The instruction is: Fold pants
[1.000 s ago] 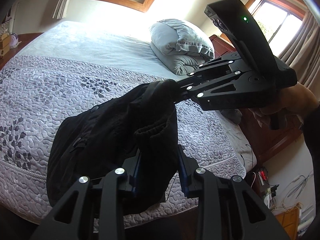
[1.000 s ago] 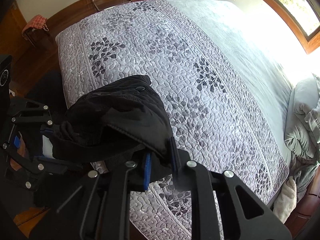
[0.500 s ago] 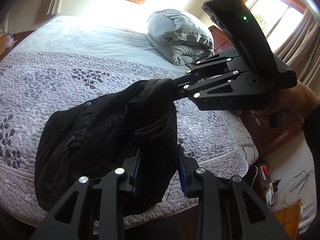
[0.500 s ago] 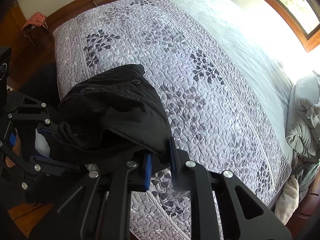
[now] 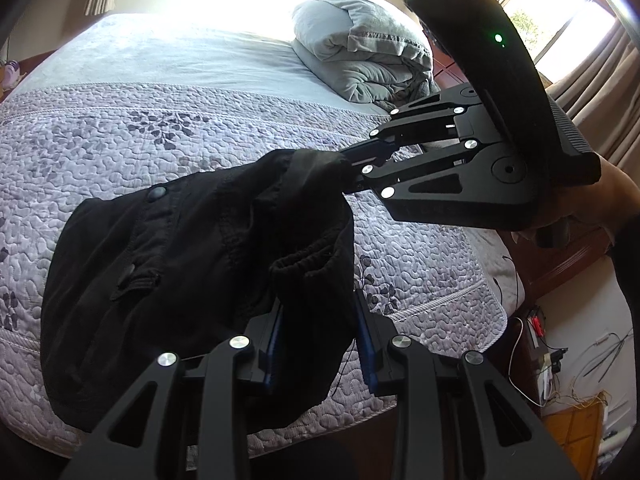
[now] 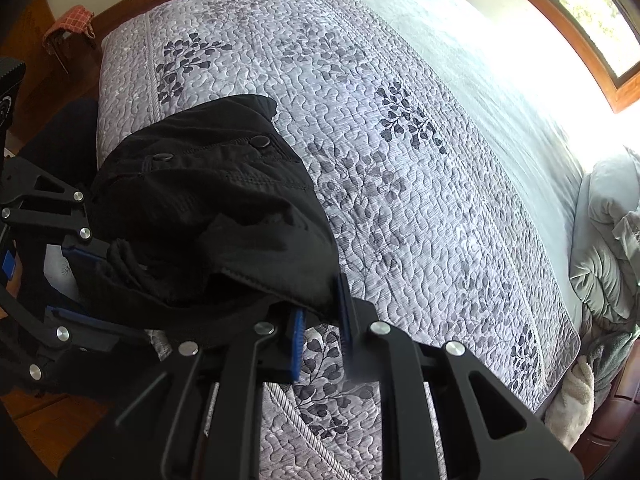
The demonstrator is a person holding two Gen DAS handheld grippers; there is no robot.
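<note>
The bunched black cotton pants hang between both tools above the bed's grey quilted leaf-print bedspread, near its edge. The left gripper has its jaws clamped on a gathered fold of waistband at 6 o'clock in the left wrist view. The right gripper has its jaws clamped on another edge of the cloth; from the left view it reaches in from 3 o'clock. A folded grey duvet sits at 12 o'clock on the bed.

left tongs clamped, right tongs clamped, held close together
</note>
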